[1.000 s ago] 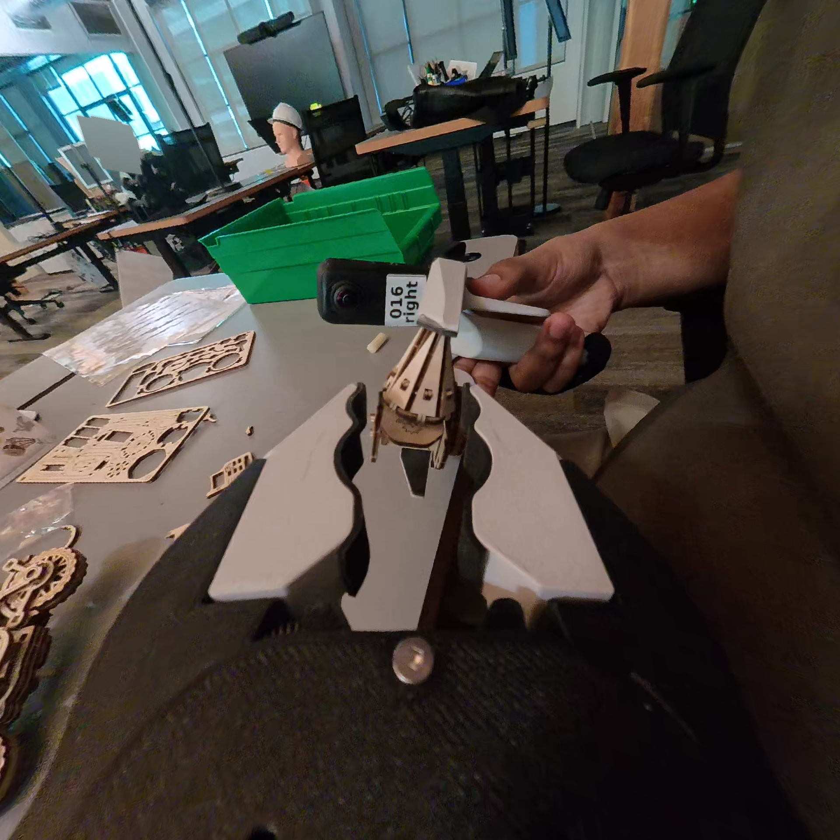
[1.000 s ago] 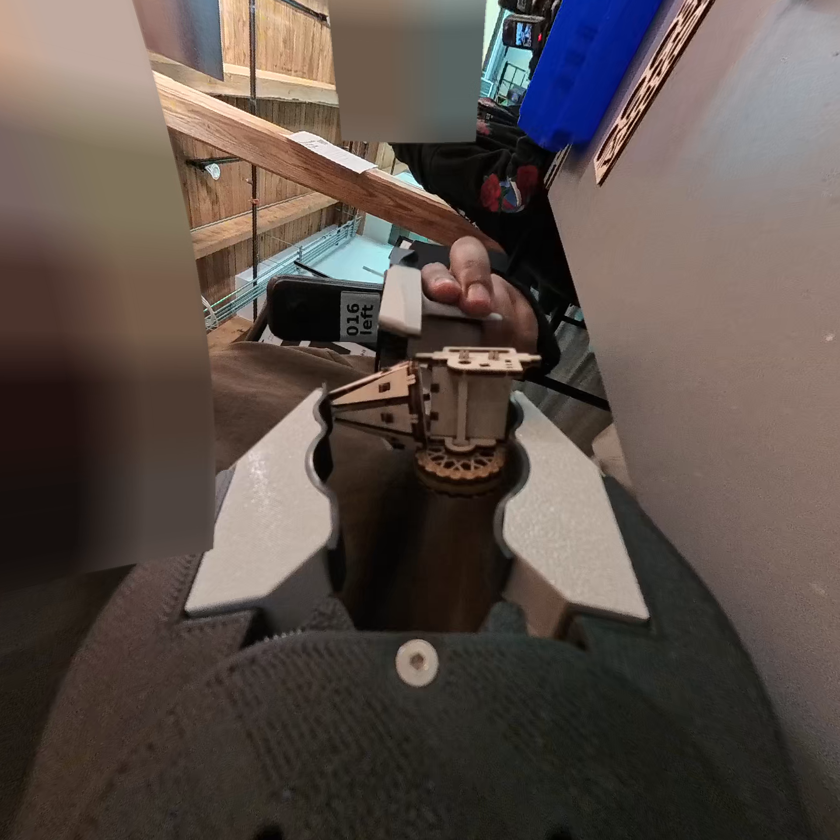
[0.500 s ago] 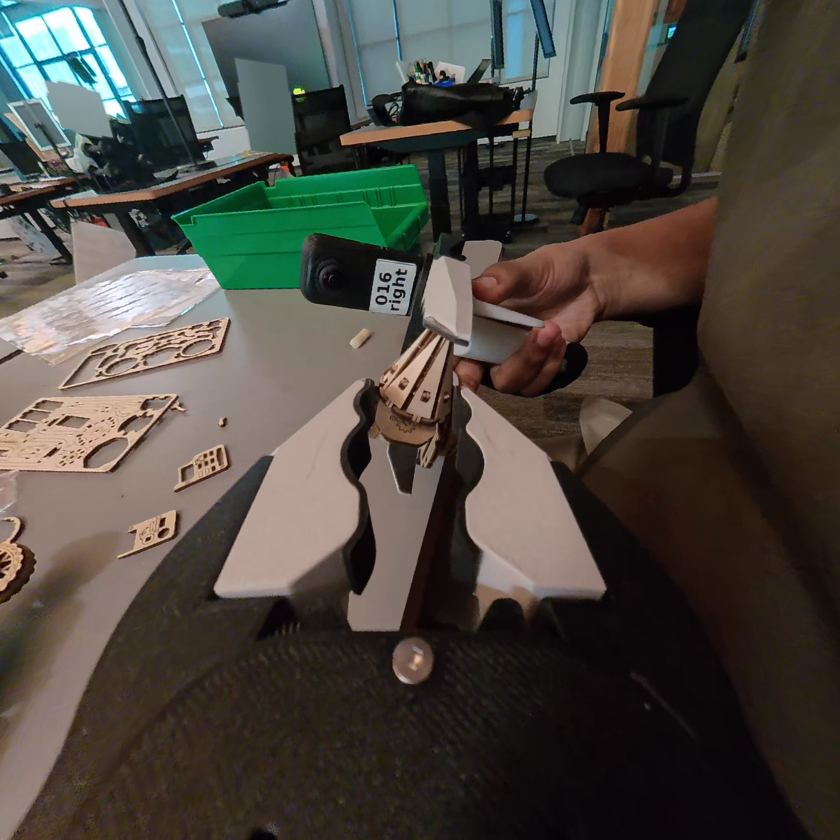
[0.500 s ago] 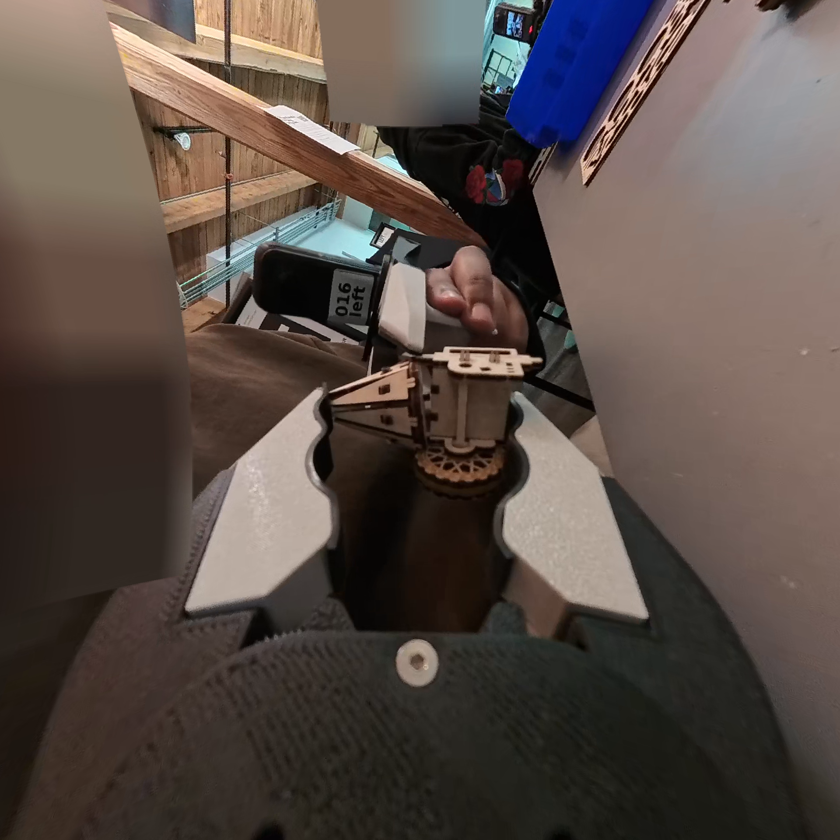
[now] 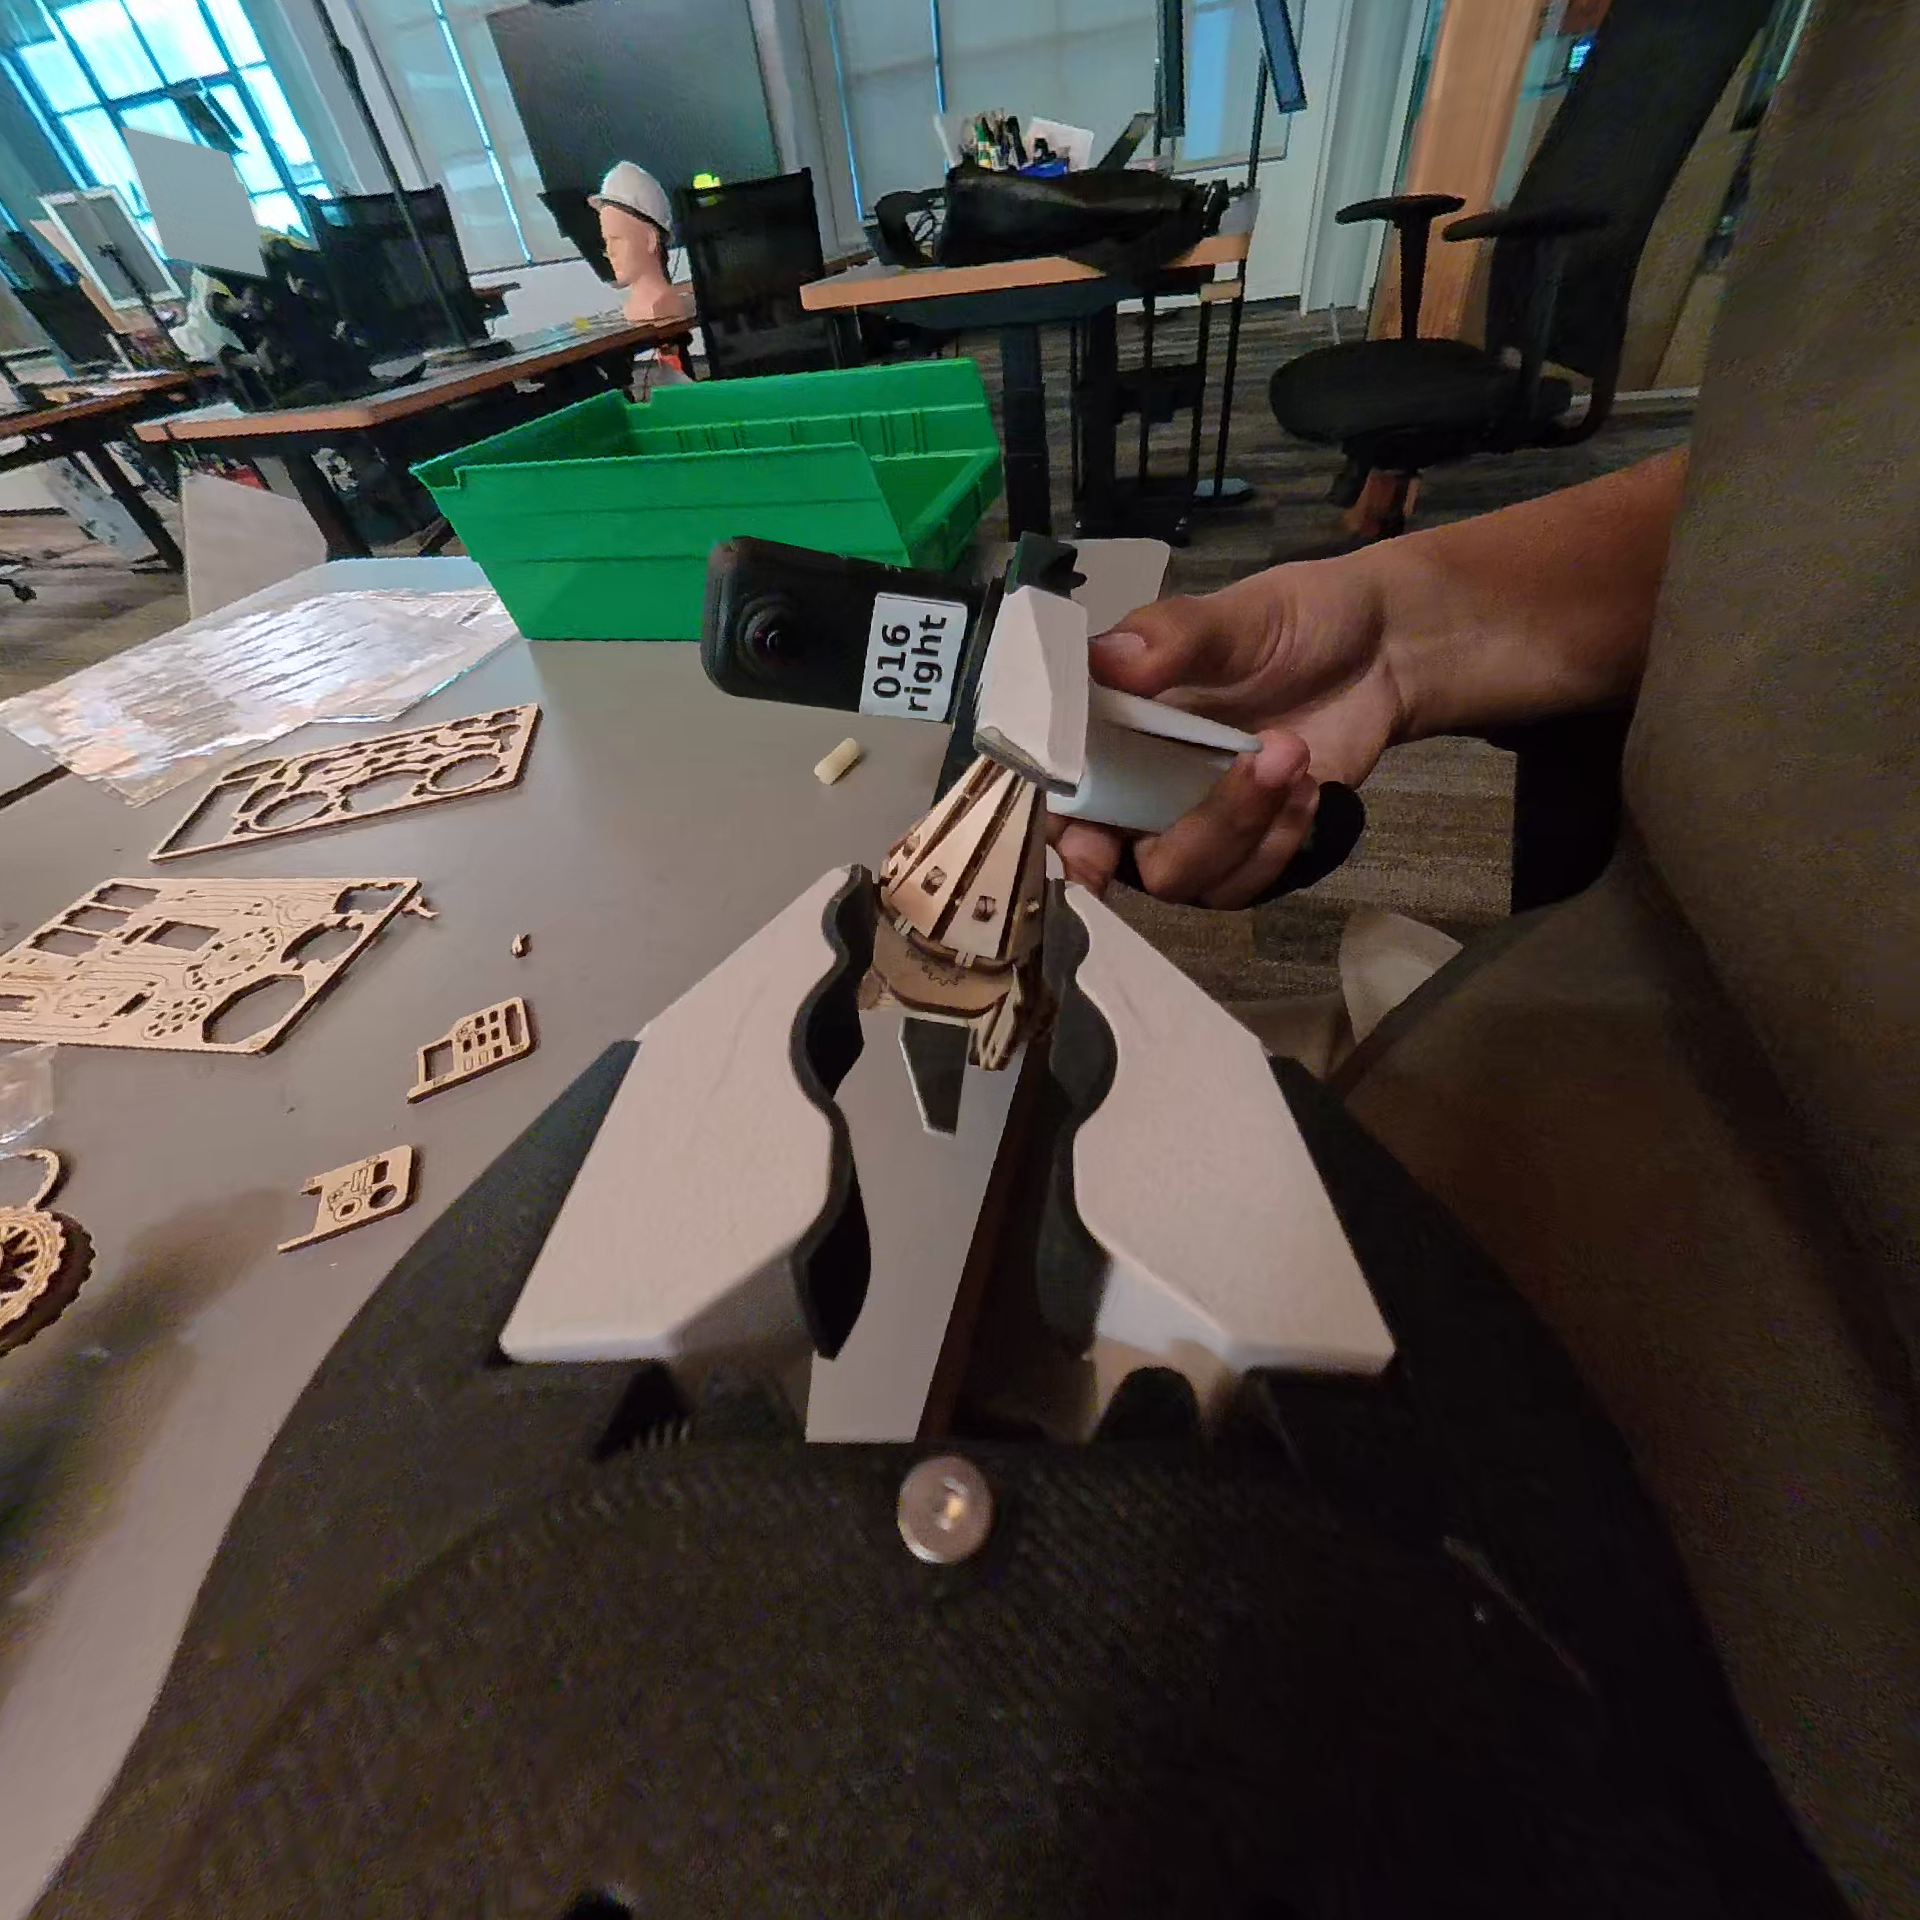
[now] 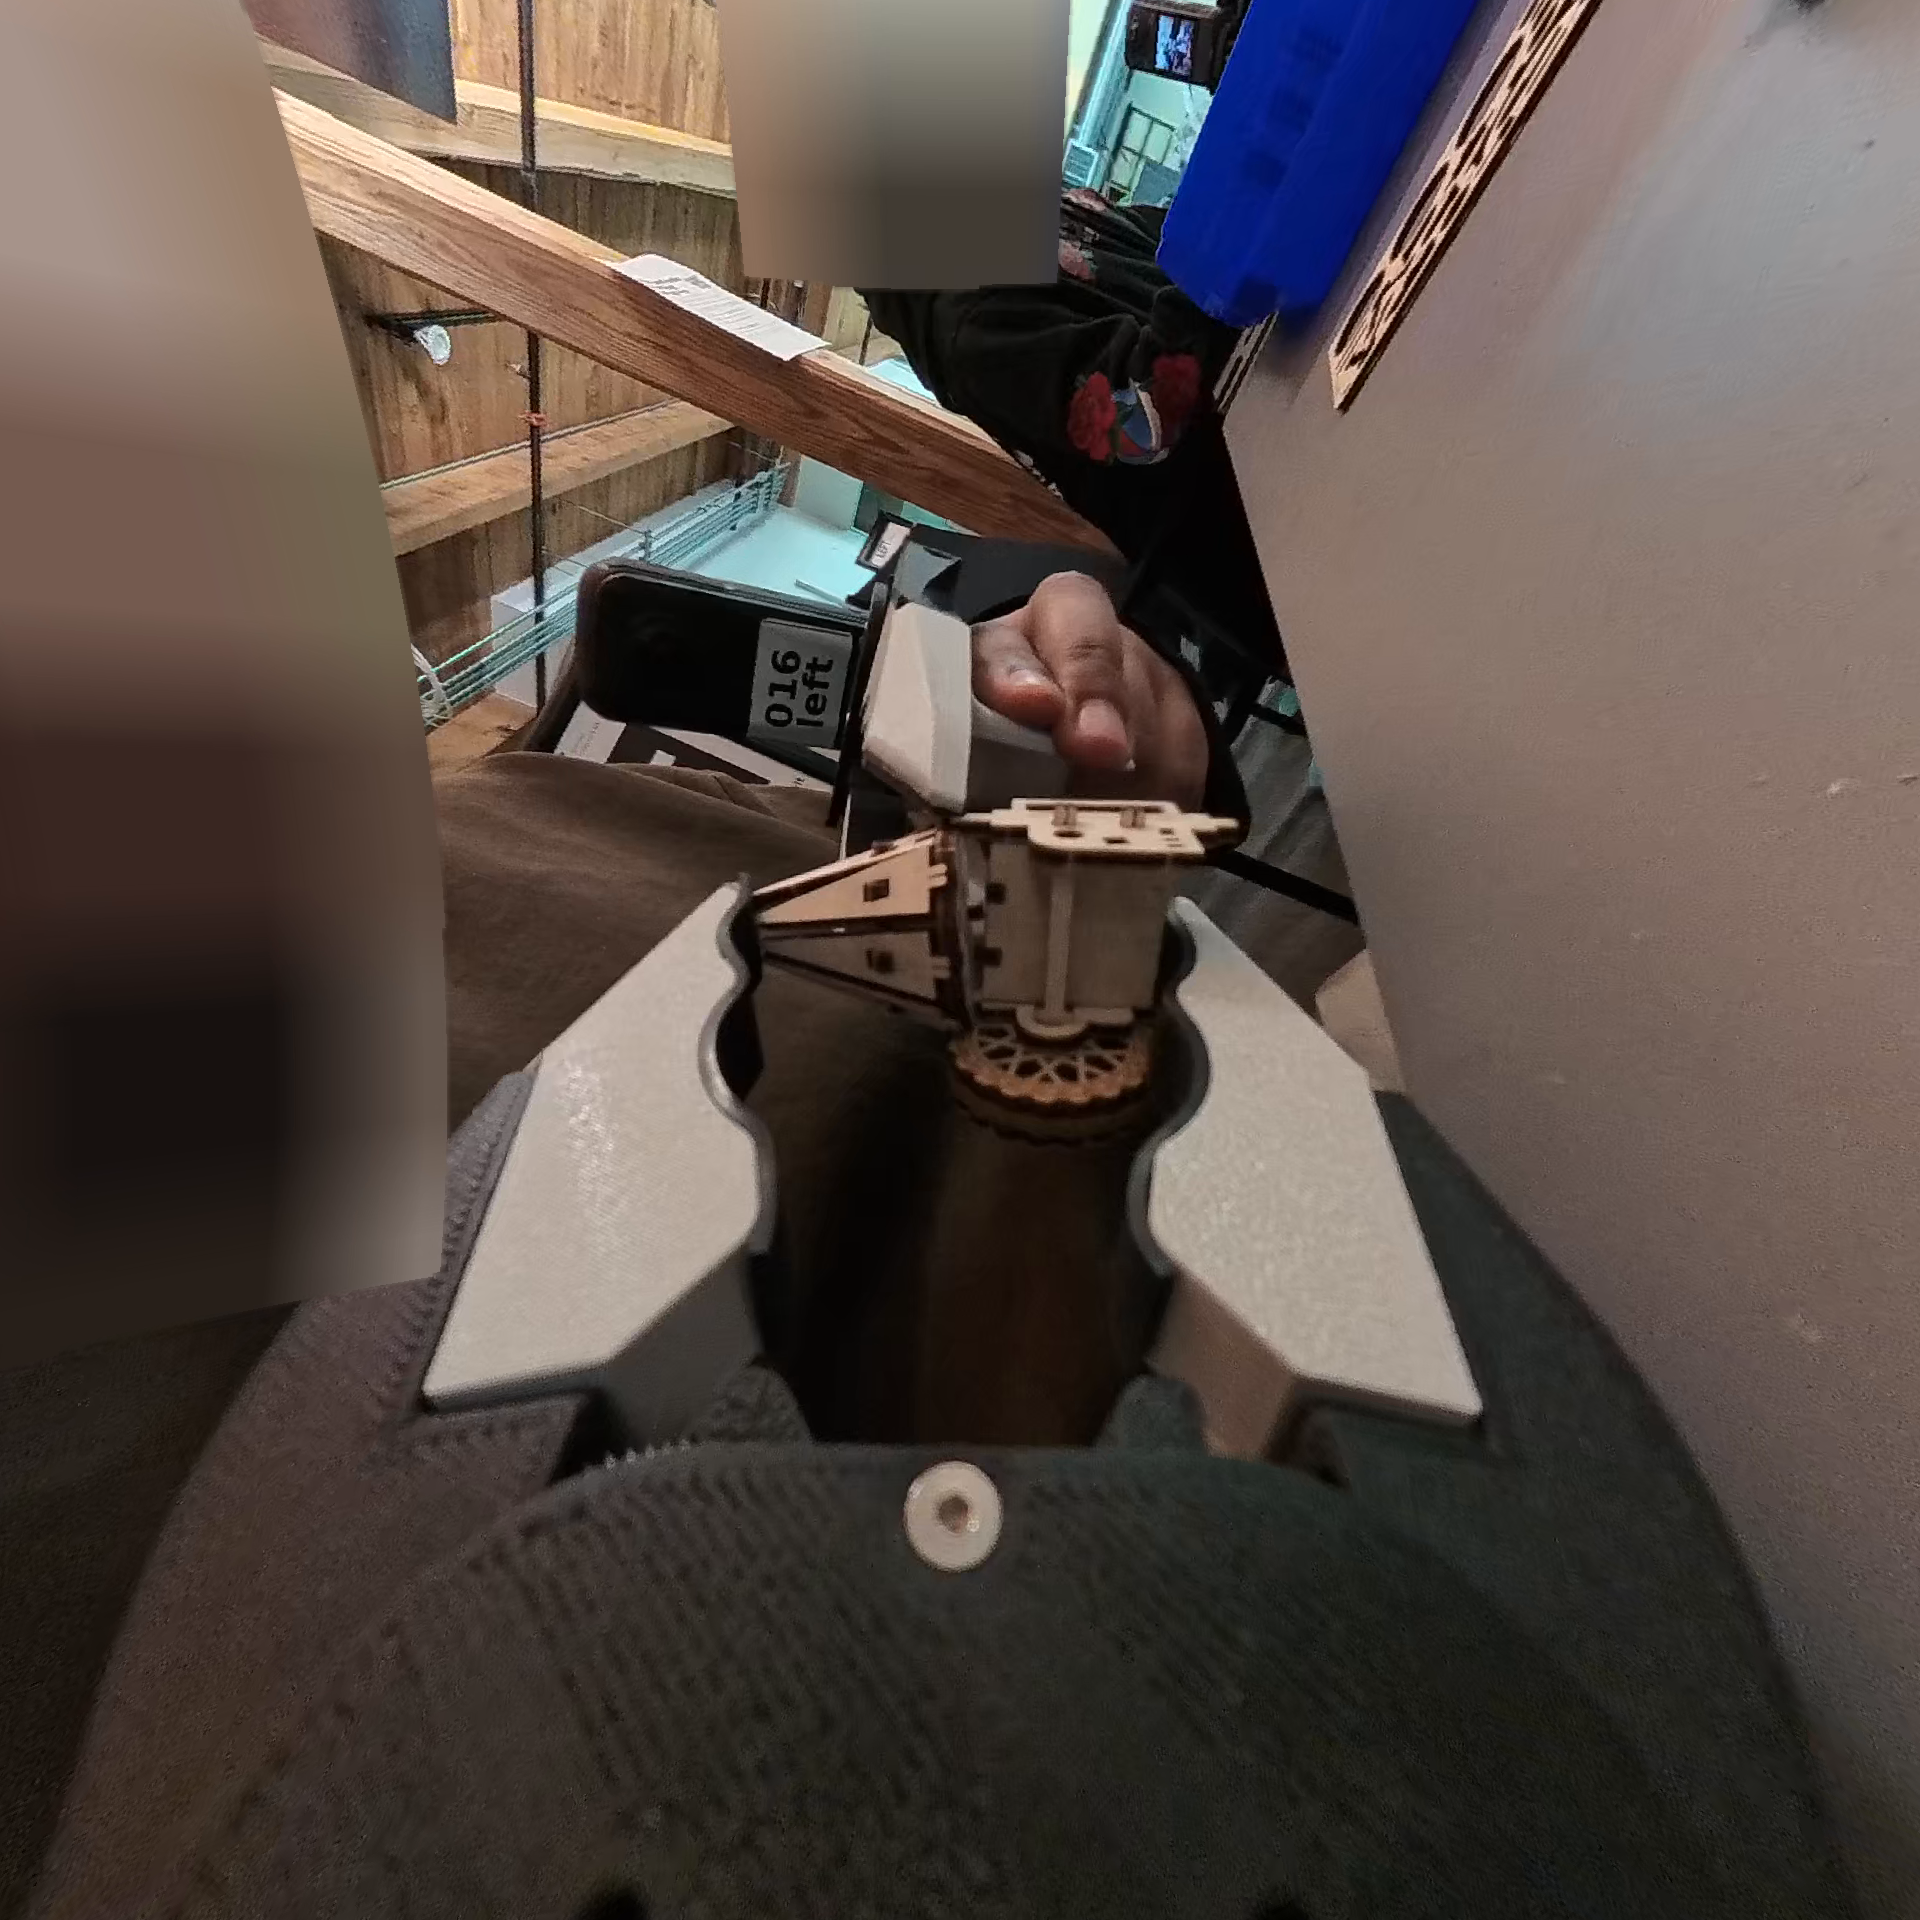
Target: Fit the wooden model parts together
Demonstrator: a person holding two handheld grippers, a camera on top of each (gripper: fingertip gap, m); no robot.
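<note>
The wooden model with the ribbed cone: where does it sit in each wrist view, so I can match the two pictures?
Left wrist view: the wooden model sits centre frame, above the middle, between this gripper's jaws, cone pointing up at the far gripper.
Right wrist view: the same model sits centre frame between this gripper's jaws, cone pointing left, a gear wheel beneath it.
Shared landmark: the grey table, left in one view, right in the other.

Looks like an open-plan office: rows of desks (image 5: 436, 379), a swivel chair (image 5: 1423, 384), monitors (image 5: 395, 260), big windows (image 5: 94, 94) at the far left.
</note>
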